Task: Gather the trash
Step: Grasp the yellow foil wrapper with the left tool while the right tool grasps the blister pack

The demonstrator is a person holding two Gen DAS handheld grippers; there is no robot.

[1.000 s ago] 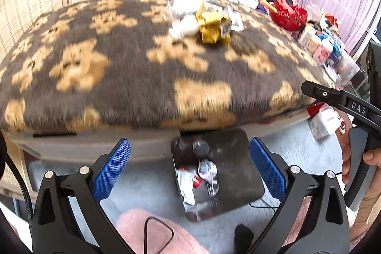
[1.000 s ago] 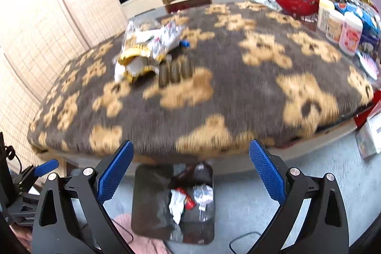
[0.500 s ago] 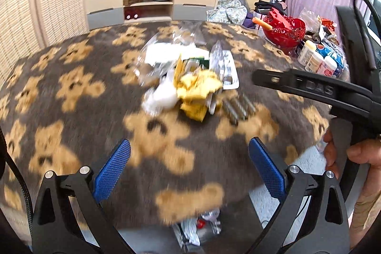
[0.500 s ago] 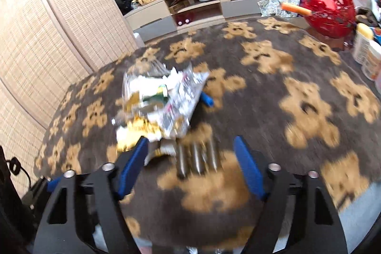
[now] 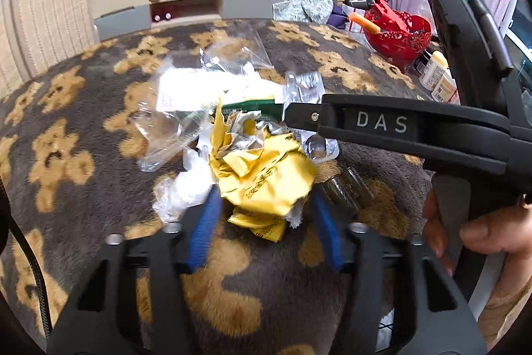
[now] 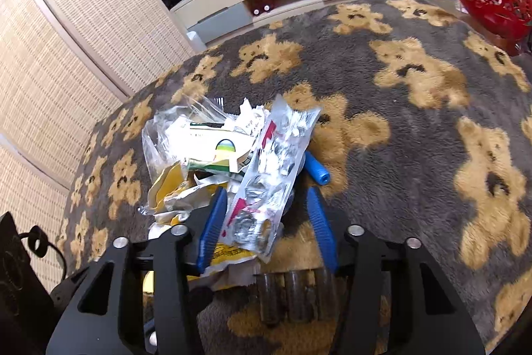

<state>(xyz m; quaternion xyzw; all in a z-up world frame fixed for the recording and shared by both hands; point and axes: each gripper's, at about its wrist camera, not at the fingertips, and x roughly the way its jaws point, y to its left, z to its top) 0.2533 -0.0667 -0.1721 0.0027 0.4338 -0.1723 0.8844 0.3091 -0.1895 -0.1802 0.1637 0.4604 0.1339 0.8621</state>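
Note:
A pile of trash lies on the bear-patterned blanket (image 5: 83, 188): a crumpled yellow wrapper (image 5: 266, 178), clear plastic bags (image 5: 173, 108), a white tissue (image 5: 186, 192) and a silver foil blister pack (image 6: 269, 175). My left gripper (image 5: 266, 228) is half closed, its blue pads either side of the yellow wrapper's near end. My right gripper (image 6: 266, 228) is half closed around the near end of the silver foil pack; its body shows in the left wrist view (image 5: 399, 125). Neither visibly clamps its item.
Three dark cylinders (image 6: 292, 291) lie side by side below the right gripper. A blue tube (image 6: 316, 168) lies beside the foil pack. A red basket (image 5: 399, 35) and bottles (image 5: 435, 75) stand at the table's right. A TV cabinet (image 5: 186, 2) stands behind.
Both grippers have moved up from the floor bin onto the table to the trash pile. Their jaws have narrowed from wide open to half closed around the trash.

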